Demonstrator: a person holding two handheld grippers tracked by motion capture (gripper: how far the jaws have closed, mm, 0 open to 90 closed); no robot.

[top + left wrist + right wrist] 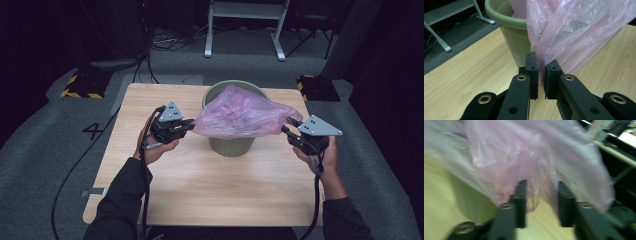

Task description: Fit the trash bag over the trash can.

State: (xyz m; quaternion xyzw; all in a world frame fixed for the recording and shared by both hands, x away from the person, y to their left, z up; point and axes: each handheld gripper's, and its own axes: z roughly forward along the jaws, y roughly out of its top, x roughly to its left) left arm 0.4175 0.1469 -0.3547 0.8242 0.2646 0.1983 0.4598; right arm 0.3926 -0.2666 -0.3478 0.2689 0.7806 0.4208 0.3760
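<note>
Wooden table (200,185) at frame centre: a pink bag (240,117) lies draped across the green bin (231,145), not yet fitted. Left gripper (189,125) pinches its edge; right gripper (287,125), at right, stands parted around loose film.

Both forearms reach forward, the left gripper (191,125) nearly closed, the right gripper (287,124) standing apart.
</note>
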